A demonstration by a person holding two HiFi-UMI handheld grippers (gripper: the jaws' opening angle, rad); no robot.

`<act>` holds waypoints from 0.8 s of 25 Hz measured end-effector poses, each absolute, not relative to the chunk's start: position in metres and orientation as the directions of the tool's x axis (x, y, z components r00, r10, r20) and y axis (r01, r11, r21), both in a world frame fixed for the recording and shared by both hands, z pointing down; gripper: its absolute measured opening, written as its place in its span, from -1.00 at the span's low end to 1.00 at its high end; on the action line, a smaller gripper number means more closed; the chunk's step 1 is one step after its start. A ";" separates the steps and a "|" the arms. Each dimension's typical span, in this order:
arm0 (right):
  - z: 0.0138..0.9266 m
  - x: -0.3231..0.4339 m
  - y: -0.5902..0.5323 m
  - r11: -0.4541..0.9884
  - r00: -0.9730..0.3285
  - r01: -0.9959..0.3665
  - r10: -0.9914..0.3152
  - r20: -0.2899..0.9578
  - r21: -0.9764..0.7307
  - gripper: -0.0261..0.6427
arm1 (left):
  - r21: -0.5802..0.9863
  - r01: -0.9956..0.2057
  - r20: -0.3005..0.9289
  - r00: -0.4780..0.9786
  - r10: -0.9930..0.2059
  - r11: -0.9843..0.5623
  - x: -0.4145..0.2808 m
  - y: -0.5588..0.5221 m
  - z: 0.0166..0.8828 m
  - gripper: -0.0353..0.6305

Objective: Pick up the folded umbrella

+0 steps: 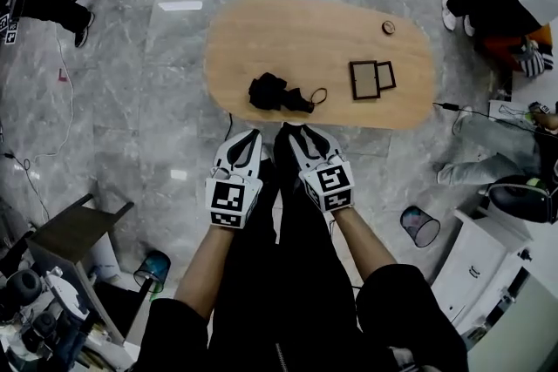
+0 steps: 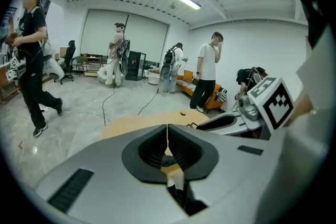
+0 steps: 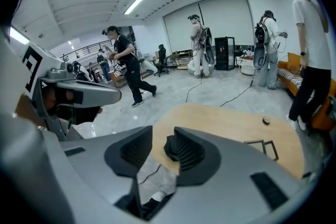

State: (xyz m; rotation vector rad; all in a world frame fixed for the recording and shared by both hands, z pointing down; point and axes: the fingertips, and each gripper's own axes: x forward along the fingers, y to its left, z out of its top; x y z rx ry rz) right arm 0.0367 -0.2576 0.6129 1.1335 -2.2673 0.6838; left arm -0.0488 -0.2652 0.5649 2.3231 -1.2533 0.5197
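Black fabric bunched into a short bundle, the folded umbrella (image 1: 277,93) lies on the wooden table (image 1: 261,30). It sits in the table's left half, close to its near edge. Its long axis runs along the table's length, and the strap loop (image 1: 319,96) is at the end toward the table's middle. Both my grippers hang just off that near edge, tips tilted down toward the table, so the umbrella is ahead of the jaws and crosswise to my approach. The left gripper (image 1: 247,135) has its jaws pressed together on nothing. The right gripper (image 1: 296,131) has its jaws apart, holding nothing. Neither is clearly nearer, but the right one faces the loop end and is ready, so I judge it better placed. Its jaws part along the umbrella's length, so I would probably roll the wrist to close across the bundle.
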 end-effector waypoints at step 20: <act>0.755 0.035 -0.278 0.672 -0.511 -0.723 -0.363 0.779 -0.161 -0.36 | 0.238 -0.852 0.554 0.514 -0.655 -0.467 -0.042 -0.269 0.636 -0.85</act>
